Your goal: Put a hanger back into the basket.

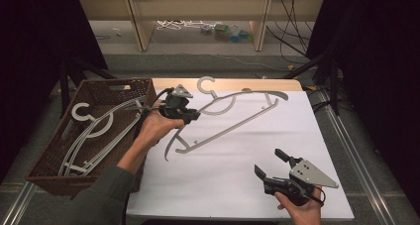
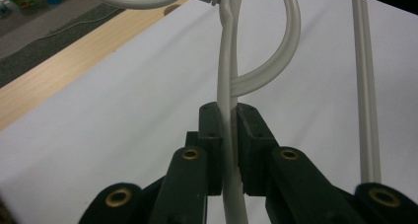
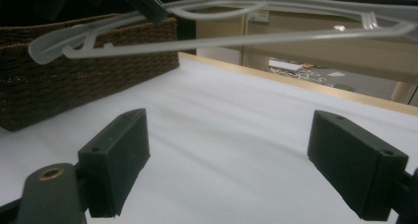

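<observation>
- My left hand-held gripper [image 1: 190,117] is clenched on the hanger [image 1: 233,120]; in the left gripper view the two pads [image 2: 212,135] press one thin bar of it [image 2: 227,110] between them.
- The hanger is in the air, just right of the basket [image 1: 49,155]. In the right gripper view it [image 3: 236,36] hangs clear above the white worktop [image 3: 222,135], with one end beside the basket wall [image 3: 74,86].
- Its hook [image 1: 205,84] points to the far side, away from me, and the long bar slopes down toward my left hand [image 1: 156,128].
- The basket already holds other hangers [image 1: 94,131], lying flat inside it.
- My right hand-held gripper [image 1: 270,164] is released, with jaws wide apart and nothing between them. It rests low over the near right corner of the worktop, well apart from the basket.
- I judge the step in hand as carrying: the hanger is picked up and not yet put down.
- The next move, I think, is to bring it over the basket rim. It is long, so I must turn it along the basket, lower it on the others, and only then let go.
- One risk: the grip is on a thin bar, so the hanger can swing or catch the rim.
</observation>
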The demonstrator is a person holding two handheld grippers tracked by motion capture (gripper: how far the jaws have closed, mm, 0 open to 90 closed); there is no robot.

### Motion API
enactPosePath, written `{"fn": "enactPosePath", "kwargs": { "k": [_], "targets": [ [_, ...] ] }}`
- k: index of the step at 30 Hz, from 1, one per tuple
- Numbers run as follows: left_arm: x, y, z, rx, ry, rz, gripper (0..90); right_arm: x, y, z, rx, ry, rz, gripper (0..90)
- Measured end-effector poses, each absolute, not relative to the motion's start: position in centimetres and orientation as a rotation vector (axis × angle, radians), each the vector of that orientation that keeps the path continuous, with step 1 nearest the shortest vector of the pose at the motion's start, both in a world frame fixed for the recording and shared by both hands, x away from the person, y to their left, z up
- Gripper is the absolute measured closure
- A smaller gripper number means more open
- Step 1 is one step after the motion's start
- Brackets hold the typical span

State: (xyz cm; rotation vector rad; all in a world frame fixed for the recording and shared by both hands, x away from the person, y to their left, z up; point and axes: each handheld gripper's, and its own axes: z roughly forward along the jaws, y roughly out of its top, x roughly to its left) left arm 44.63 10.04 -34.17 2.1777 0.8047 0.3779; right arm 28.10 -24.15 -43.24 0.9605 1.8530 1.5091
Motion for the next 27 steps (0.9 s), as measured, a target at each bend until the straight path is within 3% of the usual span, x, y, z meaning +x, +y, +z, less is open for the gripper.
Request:
{"fn": "enactPosePath", "kwargs": {
  "k": [27],
  "targets": [
    [42.5,13.5,-28.2,2.113,0.775,0.437,82.1,28.1,-24.1,-43.2,0.959,1.881,1.508,17.0]
  ]
}}
